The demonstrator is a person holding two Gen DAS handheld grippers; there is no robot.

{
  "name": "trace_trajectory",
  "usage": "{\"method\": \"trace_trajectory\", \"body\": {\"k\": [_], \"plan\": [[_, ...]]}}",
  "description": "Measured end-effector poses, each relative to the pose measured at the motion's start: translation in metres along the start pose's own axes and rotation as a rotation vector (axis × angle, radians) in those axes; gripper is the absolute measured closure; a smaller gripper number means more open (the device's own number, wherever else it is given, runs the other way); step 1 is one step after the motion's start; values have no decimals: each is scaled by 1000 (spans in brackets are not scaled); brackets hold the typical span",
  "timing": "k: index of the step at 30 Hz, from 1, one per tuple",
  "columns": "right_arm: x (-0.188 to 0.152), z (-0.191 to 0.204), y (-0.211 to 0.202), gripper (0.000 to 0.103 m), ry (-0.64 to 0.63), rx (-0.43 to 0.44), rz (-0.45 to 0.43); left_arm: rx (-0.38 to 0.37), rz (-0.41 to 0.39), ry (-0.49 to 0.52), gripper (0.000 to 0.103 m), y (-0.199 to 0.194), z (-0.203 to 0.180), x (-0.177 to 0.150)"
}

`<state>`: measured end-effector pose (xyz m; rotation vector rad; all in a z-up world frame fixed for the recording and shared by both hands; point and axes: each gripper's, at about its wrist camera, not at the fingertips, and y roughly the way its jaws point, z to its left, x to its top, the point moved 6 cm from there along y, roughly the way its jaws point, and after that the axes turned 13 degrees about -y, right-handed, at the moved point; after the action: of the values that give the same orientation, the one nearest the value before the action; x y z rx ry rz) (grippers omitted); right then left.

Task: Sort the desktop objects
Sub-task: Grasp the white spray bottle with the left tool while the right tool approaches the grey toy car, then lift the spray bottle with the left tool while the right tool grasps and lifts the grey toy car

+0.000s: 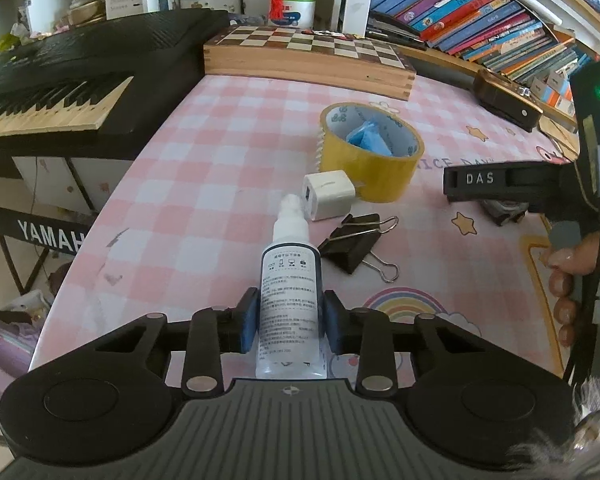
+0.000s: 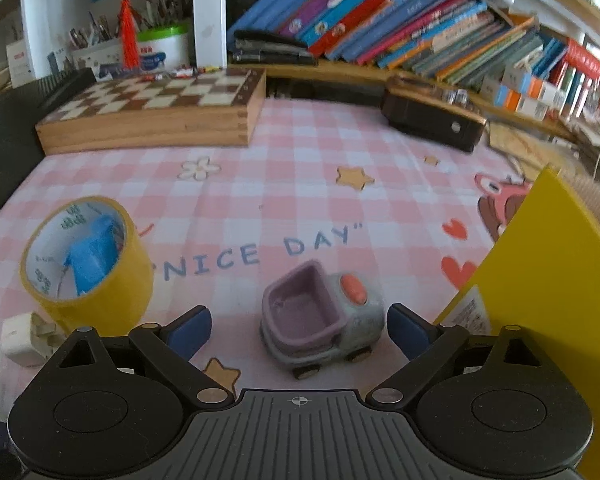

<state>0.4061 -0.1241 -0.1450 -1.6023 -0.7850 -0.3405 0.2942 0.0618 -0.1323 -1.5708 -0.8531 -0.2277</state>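
Two grippers work over a pink checked mat printed "NICE DAY". The left gripper pinches a small spray bottle lying on the mat, its blue pads pressed on the label's fine print, too small to read. Just beyond sit a white charger, two black binder clips and a yellow tape roll. The right gripper, marked "DAS", stands spread around a grey toy car without touching. A keyboard stand reads "YAMAH".
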Motion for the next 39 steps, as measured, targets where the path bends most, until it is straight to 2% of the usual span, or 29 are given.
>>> {"method": "trace_trajectory", "body": {"k": [3, 5, 6, 10, 19, 26, 32, 39], "plan": [[-3, -3, -1, 14, 31, 21, -8, -7, 8, -27, 72, -1, 5, 0], [-3, -6, -4, 27, 40, 19, -23, -13, 12, -45, 73, -3, 9, 0], [-3, -8, -6, 39, 42, 22, -35, -17, 15, -50, 73, -3, 10, 0], [-2, -12, -17, 39, 49, 44, -71, -38, 23, -79, 73, -9, 14, 1], [-3, -8, -64, 39, 19, 163, -131, -95, -81, -97, 73, -45, 8, 17], [-7, -10, -108, 39, -25, 217, -183, -152, -121, -111, 73, -73, 11, 24], [-15, -16, -139, 39, -36, 244, -204, -219, -162, -59, 73, -103, 2, 22], [-34, -16, -176, 39, -36, 271, -216, -293, -173, -24, 73, -133, -5, 11]]}}
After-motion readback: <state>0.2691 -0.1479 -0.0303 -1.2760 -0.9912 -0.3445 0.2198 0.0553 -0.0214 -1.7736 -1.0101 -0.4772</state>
